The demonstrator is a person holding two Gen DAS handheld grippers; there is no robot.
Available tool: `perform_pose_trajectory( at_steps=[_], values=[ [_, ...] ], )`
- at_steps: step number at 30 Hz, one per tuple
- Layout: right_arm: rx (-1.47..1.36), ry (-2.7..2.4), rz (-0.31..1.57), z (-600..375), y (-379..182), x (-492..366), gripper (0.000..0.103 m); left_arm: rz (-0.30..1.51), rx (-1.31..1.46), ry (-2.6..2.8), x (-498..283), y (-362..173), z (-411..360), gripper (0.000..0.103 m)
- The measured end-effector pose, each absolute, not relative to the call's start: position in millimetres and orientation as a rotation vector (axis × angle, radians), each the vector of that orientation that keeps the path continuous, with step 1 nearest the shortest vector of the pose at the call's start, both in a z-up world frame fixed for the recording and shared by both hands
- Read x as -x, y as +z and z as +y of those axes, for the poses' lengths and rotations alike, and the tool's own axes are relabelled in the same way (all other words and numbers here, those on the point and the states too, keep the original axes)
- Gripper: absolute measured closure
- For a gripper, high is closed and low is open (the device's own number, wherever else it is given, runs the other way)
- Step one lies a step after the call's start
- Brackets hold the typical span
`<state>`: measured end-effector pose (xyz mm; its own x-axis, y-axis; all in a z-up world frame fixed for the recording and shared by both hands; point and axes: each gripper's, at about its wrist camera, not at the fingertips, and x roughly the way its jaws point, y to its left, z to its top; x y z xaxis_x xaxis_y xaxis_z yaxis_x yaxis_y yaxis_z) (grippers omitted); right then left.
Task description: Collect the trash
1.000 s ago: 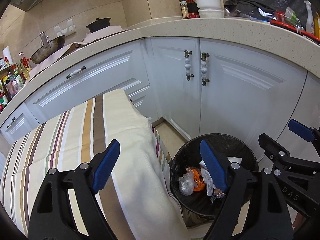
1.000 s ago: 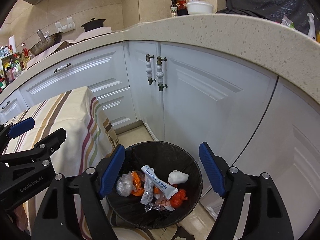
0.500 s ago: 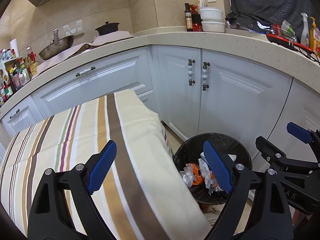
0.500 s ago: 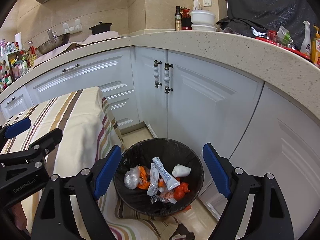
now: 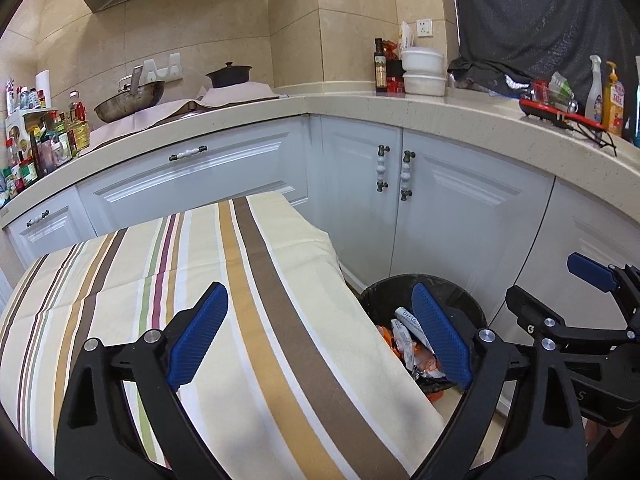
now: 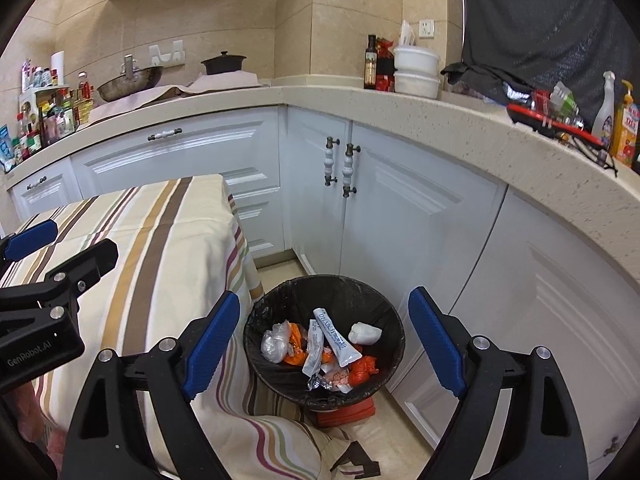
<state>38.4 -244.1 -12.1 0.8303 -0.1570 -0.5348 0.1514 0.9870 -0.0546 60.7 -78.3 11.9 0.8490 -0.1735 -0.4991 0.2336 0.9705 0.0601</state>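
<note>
A matt striped cloth (image 5: 248,280) covers the desk. The bin (image 6: 360,292) wears a thin, crinkled black plastic liner, holding glossy plastic wrappers (image 6: 336,338). Cabinet doors (image 6: 420,240) look smooth, semi-gloss white; the countertop (image 6: 460,120) is speckled, polished stone. The wok (image 5: 130,100) is dull metal.

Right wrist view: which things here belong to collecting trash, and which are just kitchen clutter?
Belongs to the job:
- round black bag-lined bin
- white printed tube and orange wrappers inside it
- open, empty right gripper

Just lying about:
- striped cloth-covered table
- steel wok
- dark glass bottle
- stacked white tubs
</note>
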Motion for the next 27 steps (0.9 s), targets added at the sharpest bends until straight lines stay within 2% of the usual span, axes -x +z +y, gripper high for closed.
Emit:
perform_pose_trajectory(
  at_steps=[9, 27],
  values=[
    [0.036, -0.186, 0.481, -224, 2, -4, 0.018, 0.467, -0.089, -0.246, -30, 21, -59, 0.011],
    [0.032, -0.211, 0.447, -221, 3, 23, 0.018, 0.459, -0.083, -0.251, -8, 19, -56, 0.011]
  ],
)
